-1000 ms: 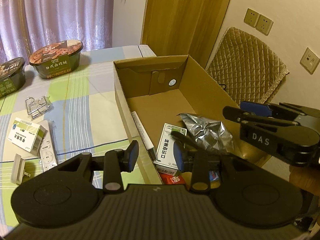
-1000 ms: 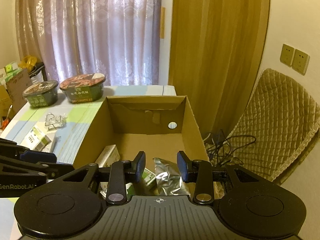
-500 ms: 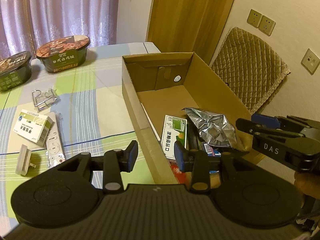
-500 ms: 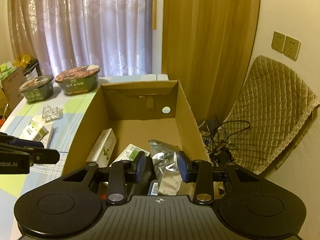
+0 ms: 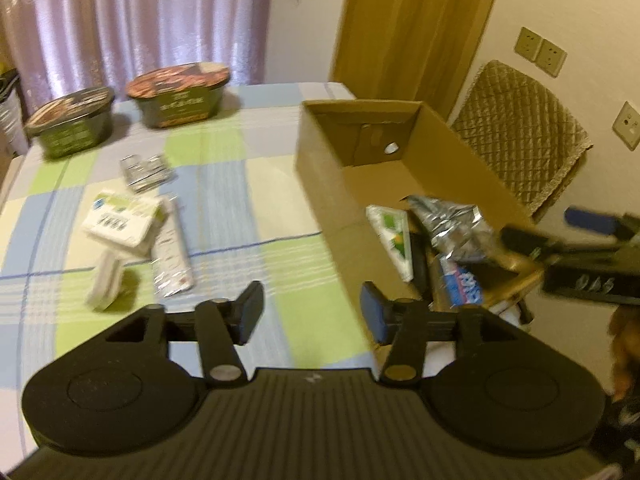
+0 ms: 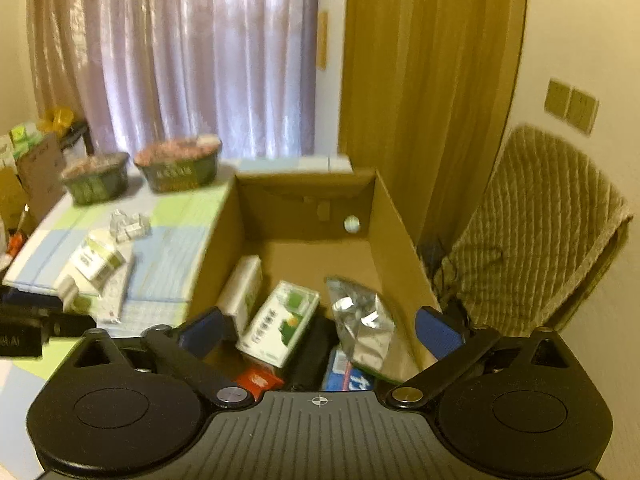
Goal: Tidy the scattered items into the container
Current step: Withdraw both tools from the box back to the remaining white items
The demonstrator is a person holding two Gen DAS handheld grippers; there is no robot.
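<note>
Two noodle bowls (image 5: pixel 120 106), their labels blurred unreadable.

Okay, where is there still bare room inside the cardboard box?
The far half of the cardboard box floor is bare, between the back wall and the foil bag. The near end is crowded with the green-and-white carton and packets.

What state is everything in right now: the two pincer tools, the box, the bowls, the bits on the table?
Left gripper: open, empty.
Right gripper: fingers wide open, empty, over the box.
Cardboard box: open-topped, partly filled.
Foil pouch: crumpled, inside the box.
Two noodle bowls: lids sealed, on the table.
White medicine box: closed, on the table, outside the box.
</note>
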